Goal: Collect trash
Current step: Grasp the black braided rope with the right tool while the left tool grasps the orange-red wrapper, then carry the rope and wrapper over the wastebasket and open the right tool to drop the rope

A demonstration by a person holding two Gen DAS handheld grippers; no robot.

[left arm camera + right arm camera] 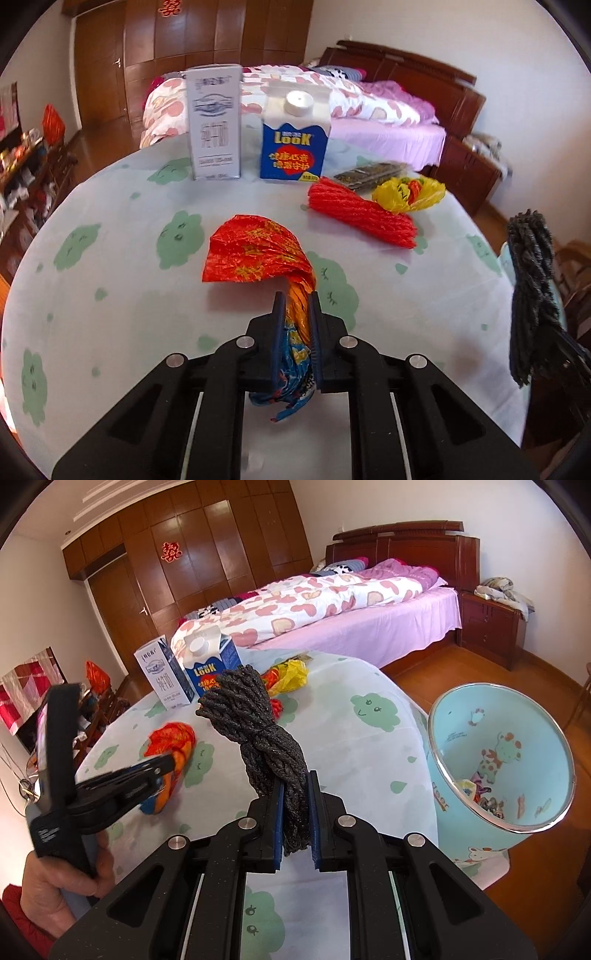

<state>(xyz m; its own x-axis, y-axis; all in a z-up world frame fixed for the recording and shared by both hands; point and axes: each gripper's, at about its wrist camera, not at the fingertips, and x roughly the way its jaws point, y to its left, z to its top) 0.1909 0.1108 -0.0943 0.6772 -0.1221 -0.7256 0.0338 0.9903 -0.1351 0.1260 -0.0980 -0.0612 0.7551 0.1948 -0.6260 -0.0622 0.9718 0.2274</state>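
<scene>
Left wrist view: the task's thing here is a crumpled foil snack wrapper point(258, 254), red w/ gold print at the far end, orange then blue toward the near end. It fans out on the bench point(110, 295), which has a pale cloth w/ green cloud shapes. Its twisted middle runs straight back between the fingers of the left tool point(297, 299), and its blue tail hangs out behind the pads. Left tool is clamped on the wrapper, jaws nearly together. Farther back: a white milk carton point(214, 122) and a blue LOOK carton point(293, 147) upright side by side; to the right a bundle of red twisted sticks point(362, 218) touching a yellow plastic bag point(406, 192), w/ a dark flat packet point(369, 173) just behind. Dark rope hangs at the right edge.

Right wrist view: a dark grey rope bundle point(258, 723), knotted round its middle, stands up from the right tool point(295, 779), lifted off the bench. Right tool is clamped on the bundle's lower part, jaws close together. A light-blue cartoon-print trash bin point(461, 812) sits beside the bench on the right, scraps inside. At left, a hand point(55, 893) holds the left tool.
</scene>
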